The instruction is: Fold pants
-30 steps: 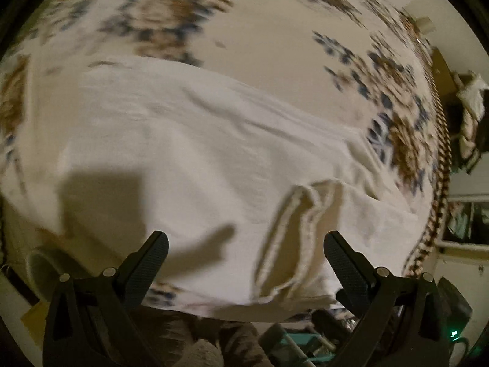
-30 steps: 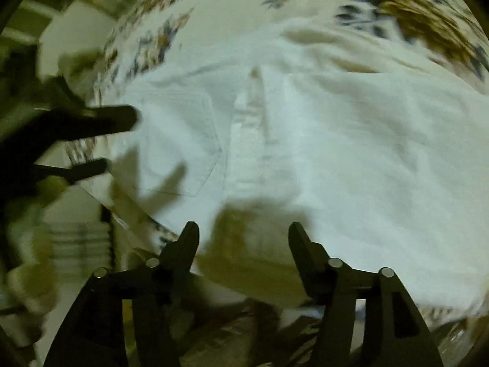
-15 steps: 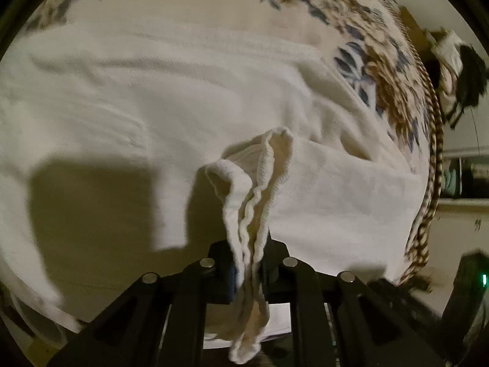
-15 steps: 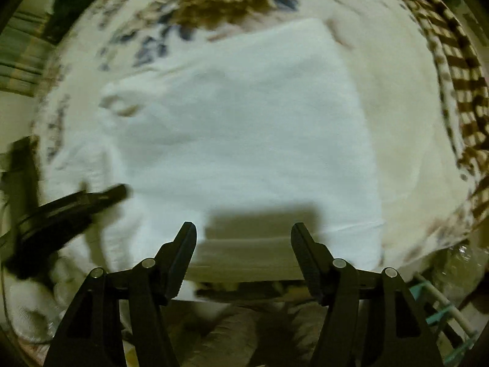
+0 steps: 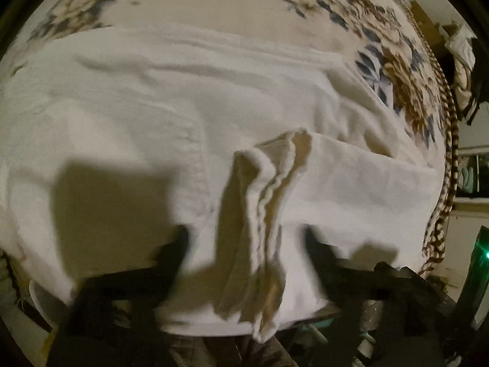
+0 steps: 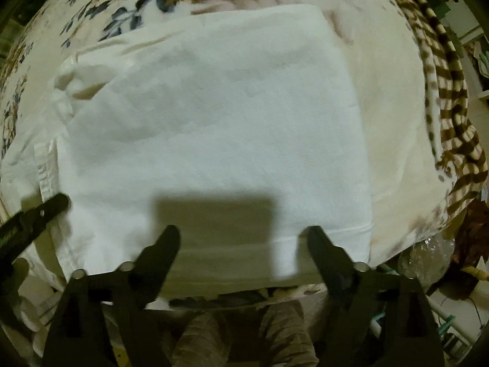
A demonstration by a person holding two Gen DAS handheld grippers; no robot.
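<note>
The white pants [image 5: 171,116] are spread on the floral blanket [image 5: 214,0], filling mid-frame, a bunched hem lying between the left gripper [image 5: 244,241]'s parted fingers [image 5: 178,244], while the right gripper [image 6: 241,241] is held spread at the near edge.

No words, numbers or signs can be read on the pants [image 5: 189,116] or the flowery blanket [image 6: 394,98].

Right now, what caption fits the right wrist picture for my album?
Open right gripper hovering at the near edge of folded white pants on a flowery blanket.
</note>
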